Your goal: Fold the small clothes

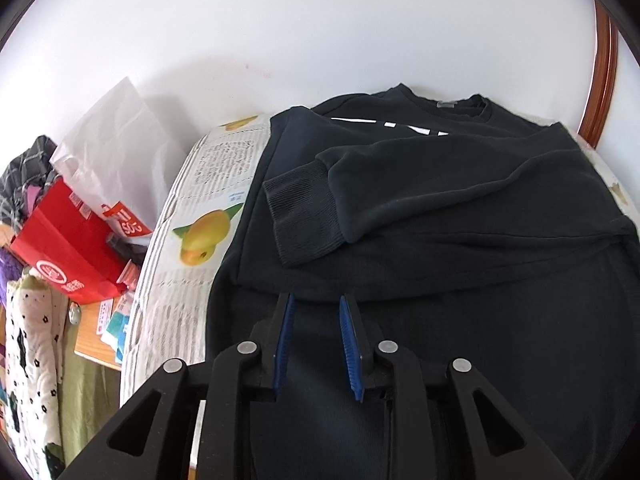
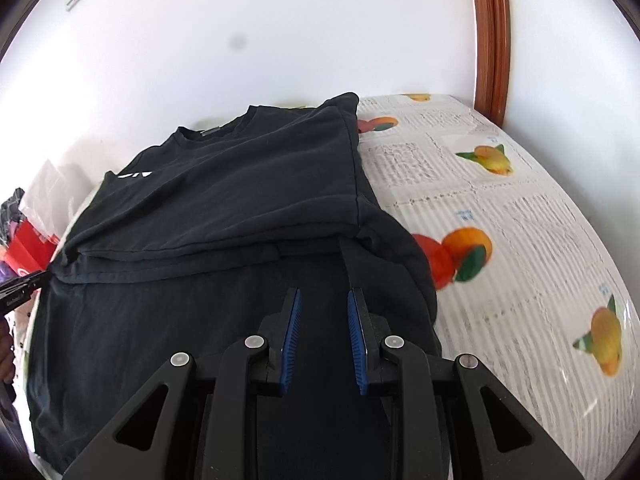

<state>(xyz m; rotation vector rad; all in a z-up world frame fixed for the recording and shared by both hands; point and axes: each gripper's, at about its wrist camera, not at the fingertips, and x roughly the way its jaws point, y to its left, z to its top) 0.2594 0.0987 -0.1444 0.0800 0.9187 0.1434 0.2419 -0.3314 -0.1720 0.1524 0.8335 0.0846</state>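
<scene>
- Left gripper: blue pads narrowly parted, nothing clamped, above the black sweatshirt.
- Right gripper: same narrow gap, empty.
- Sweatshirt: lies on the fruit-print tablecloth, sleeve folded across its body.

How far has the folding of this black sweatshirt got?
Done: both sleeves lie folded across the black sweatshirt, the ribbed cuff resting on its chest. In hand: nothing; the left claw and right claw hover open above the lower part. Left: folding the bottom half up toward the collar.
</scene>
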